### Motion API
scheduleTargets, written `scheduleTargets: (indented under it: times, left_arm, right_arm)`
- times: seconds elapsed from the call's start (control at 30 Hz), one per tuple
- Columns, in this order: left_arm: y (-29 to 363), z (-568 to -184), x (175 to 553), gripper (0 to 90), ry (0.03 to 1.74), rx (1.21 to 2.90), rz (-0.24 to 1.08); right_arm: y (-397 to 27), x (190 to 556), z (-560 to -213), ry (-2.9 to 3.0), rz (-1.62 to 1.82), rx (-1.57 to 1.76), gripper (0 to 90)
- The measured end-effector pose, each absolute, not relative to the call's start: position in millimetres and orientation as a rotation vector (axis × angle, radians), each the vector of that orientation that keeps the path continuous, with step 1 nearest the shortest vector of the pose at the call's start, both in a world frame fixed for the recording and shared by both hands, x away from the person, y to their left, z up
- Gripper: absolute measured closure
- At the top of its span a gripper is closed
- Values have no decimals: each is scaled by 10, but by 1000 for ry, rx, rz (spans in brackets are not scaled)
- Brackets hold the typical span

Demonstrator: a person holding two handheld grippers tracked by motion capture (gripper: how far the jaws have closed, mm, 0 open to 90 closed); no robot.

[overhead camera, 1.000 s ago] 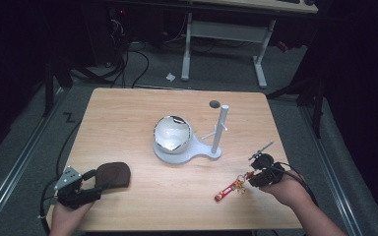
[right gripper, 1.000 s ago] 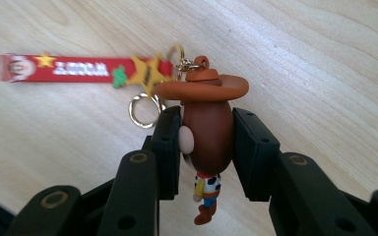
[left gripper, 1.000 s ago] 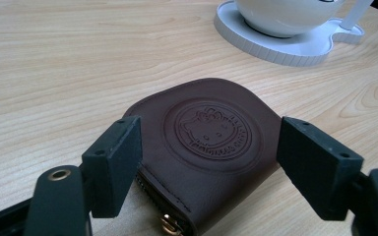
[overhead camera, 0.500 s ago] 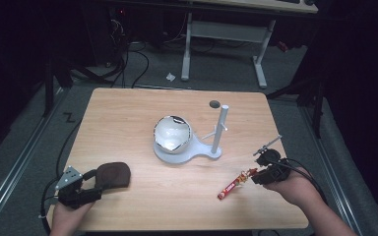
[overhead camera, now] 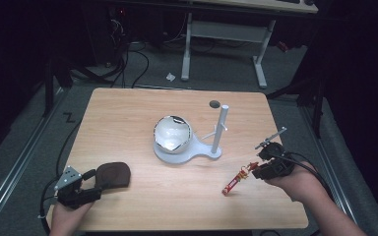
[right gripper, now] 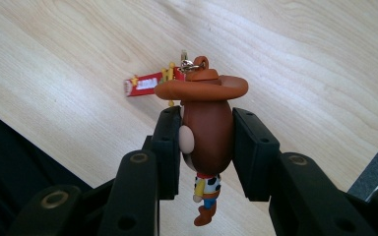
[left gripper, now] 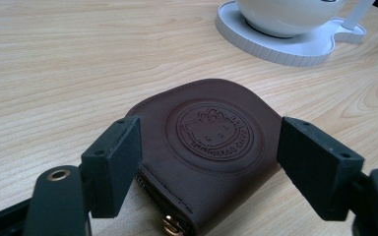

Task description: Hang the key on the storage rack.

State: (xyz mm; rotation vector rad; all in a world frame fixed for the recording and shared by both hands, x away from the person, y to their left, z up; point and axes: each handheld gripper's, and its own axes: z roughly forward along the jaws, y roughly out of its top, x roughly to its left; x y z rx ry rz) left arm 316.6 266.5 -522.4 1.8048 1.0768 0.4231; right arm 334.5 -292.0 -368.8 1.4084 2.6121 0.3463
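Note:
A brown leather pouch [overhead camera: 112, 174] with a round embossed emblem [left gripper: 211, 130] lies flat near the table's front left. My left gripper [overhead camera: 89, 181] stands open, its jaws on either side of the pouch's near end [left gripper: 206, 147] and apart from its sides. At the front right, my right gripper [overhead camera: 255, 167] is shut on a small cowboy figure [right gripper: 207, 128] with a brown hat, held above the table. A red strap [overhead camera: 231, 184] hangs from the figure's ring [right gripper: 145, 84] toward the tabletop.
A white stand [overhead camera: 197, 152] at the table's middle carries a shiny round bowl [overhead camera: 172, 133] and an upright post [overhead camera: 220, 129]. A dark cable hole [overhead camera: 214, 104] sits near the far edge. Bare wood [overhead camera: 128, 123] lies between the stand and the pouch.
My right gripper has risen with the cowboy figure, drawing the red strap up off the table. The left gripper and pouch have stayed put.

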Motion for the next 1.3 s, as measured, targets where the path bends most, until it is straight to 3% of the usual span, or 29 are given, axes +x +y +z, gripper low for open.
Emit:
scheduleTargets:
  times: [0.63, 1.3]
  left_arm:
    - [2678, -5231, 3173, 254, 1083, 1802, 421]
    - [2710, -5234, 3172, 254, 1089, 1794, 416]
  right_arm:
    - [-2866, 3554, -3221, 2567, 366, 1389, 661]
    - [-2575, 3729, -3010, 2578, 375, 1304, 661]
